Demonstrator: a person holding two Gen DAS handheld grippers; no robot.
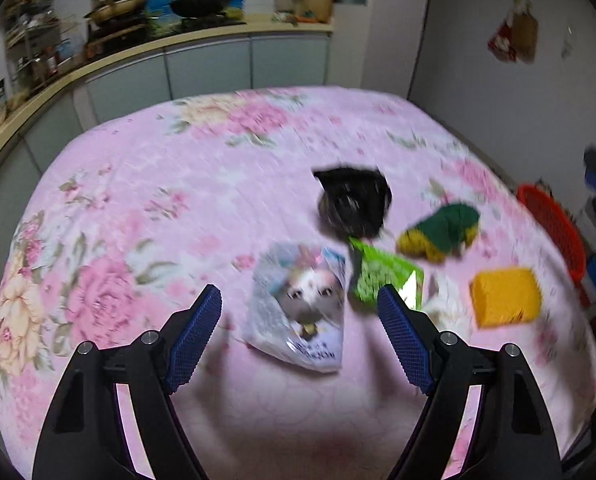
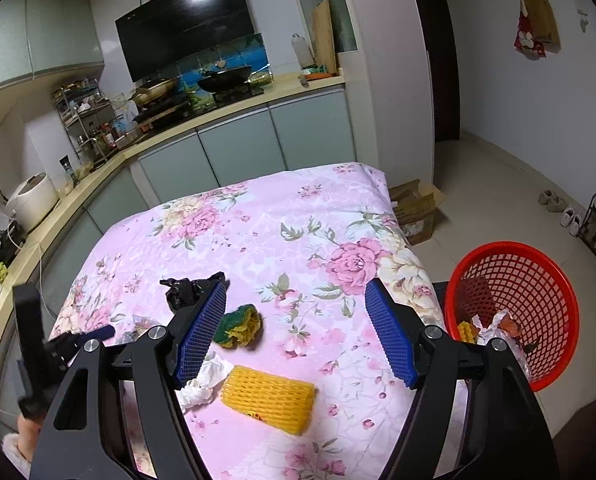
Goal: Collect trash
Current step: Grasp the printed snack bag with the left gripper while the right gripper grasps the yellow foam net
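Low in the left view, the left gripper is spread wide with nothing in it, above a cat packet. The right gripper is wide apart too (holding nothing) over a yellow foam net. Farther up lie a sponge and a black bag. The red basket sits at the right edge.

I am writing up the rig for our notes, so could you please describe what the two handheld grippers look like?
The left gripper and right gripper look alike: two black angular plastic arms with cut-out slots and silver round bolt heads, each ending in a blue finger pad with a fine grid texture. No cables or markings show.
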